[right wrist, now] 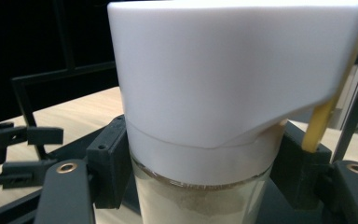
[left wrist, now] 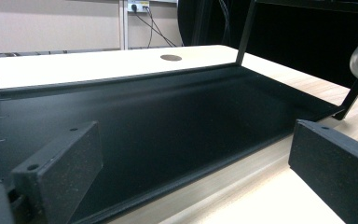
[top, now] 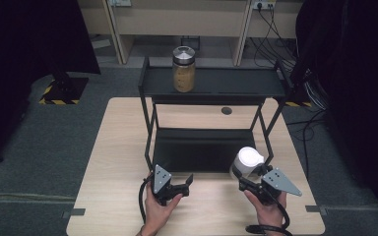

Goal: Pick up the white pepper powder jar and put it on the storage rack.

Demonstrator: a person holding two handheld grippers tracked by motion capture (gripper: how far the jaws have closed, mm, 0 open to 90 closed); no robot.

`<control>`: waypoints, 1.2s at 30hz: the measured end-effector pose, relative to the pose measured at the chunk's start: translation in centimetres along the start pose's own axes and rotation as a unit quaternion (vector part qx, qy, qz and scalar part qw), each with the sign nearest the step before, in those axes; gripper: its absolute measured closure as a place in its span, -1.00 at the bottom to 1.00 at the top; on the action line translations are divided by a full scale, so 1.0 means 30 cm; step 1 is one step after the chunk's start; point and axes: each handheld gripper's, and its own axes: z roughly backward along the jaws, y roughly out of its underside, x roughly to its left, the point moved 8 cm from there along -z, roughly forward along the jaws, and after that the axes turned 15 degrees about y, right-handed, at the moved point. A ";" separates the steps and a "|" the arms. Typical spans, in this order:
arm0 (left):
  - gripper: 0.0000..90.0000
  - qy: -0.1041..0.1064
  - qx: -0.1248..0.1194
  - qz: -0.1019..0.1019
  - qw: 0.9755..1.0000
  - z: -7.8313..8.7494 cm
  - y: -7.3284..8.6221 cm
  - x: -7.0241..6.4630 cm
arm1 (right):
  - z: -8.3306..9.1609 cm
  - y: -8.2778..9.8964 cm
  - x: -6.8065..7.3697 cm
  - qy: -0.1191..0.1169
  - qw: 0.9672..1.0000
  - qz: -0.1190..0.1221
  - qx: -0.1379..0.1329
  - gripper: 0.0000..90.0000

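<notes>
White-lidded glass jar (right wrist: 200, 116) sits clamped in right claw (top: 250, 178) beside the rack's lower shelf (top: 197, 150); left claw (top: 183, 184) gapes empty. Keep the jar upright, entering low.

In the right gripper view the white-capped jar (right wrist: 223, 107) runs off the top and bottom edges — its base unseen, its pale contents hard to identify.
</notes>
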 end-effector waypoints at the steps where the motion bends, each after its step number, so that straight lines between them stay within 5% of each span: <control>1: -0.95 0.000 0.000 0.000 1.000 0.000 0.000 0.000 | -0.001 -0.006 -0.002 0.002 1.000 0.000 -0.002 -0.31; 24: -0.95 0.000 0.001 0.000 1.000 -0.001 -0.001 0.000 | -0.051 -0.236 -0.041 0.036 0.997 0.014 -0.066 -0.31; 36: -0.95 0.000 0.002 0.000 1.000 -0.001 -0.001 0.000 | -0.090 -0.286 -0.044 0.041 0.996 0.013 -0.076 -0.31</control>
